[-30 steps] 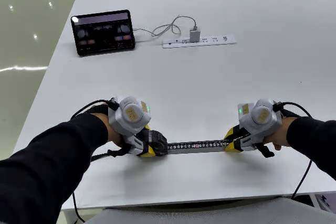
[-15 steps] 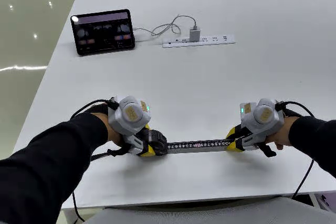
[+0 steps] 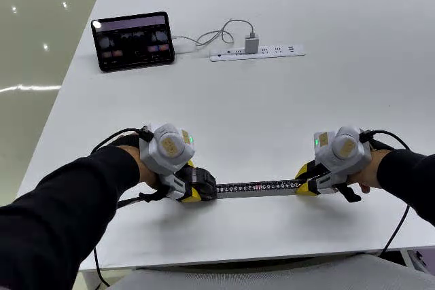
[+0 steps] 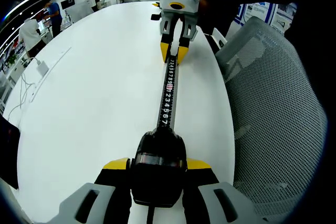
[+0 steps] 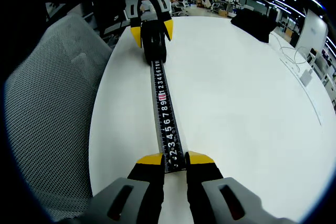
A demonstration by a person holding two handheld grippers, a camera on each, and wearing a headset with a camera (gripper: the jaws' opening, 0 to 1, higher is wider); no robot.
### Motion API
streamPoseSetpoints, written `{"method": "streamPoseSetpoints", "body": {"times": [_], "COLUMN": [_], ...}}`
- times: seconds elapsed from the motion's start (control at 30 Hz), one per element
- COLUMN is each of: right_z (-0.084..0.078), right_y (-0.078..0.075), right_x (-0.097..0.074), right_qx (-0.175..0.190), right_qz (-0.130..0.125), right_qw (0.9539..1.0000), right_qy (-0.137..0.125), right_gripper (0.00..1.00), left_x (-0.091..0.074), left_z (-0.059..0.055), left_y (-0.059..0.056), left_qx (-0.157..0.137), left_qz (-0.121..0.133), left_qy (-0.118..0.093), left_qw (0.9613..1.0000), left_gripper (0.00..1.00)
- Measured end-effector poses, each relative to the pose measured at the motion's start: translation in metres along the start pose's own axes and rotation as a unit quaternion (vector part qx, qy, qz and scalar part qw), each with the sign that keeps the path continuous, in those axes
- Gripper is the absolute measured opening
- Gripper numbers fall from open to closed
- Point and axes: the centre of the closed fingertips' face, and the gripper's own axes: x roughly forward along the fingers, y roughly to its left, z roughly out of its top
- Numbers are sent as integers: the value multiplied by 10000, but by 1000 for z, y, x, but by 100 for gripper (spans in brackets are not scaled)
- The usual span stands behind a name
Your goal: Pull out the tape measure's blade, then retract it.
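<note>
A black tape measure case (image 3: 202,185) (image 4: 158,163) (image 5: 153,43) rests on the white table near its front edge, and my left gripper (image 3: 190,189) (image 4: 157,165) is shut on it. The dark blade (image 3: 257,187) (image 4: 167,95) (image 5: 164,114), printed with white numbers, runs flat along the table to the right. My right gripper (image 3: 304,185) (image 5: 174,160) is shut on the blade's end. In the left gripper view the right gripper (image 4: 175,51) sits at the far end of the blade; the right gripper view shows the left gripper (image 5: 152,31) on the case.
A tablet (image 3: 133,40) stands at the back left of the table (image 3: 285,100). A white power strip (image 3: 258,52) with a charger and cable lies behind the middle. A grey mesh chair (image 4: 273,108) (image 5: 50,103) sits just off the table's front edge.
My right gripper has moved a little to the right with the blade's end, so more blade is out. The left gripper and the case have stayed put.
</note>
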Motion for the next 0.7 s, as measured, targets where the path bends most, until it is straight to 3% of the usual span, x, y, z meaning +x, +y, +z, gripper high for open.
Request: {"method": "streamPoseSetpoints", "body": {"times": [0.7], "right_z": [-9], "right_y": [0], "right_x": [-8], "right_qx": [51], "right_qz": [-4], "right_qw": [10000], "right_qy": [31], "right_gripper": [11], "left_x": [1], "left_z": [1], "left_y": [0], "left_qx": [0], "left_qz": [-5], "left_qy": [-12], "left_qw": [10000], "left_gripper": [33]}}
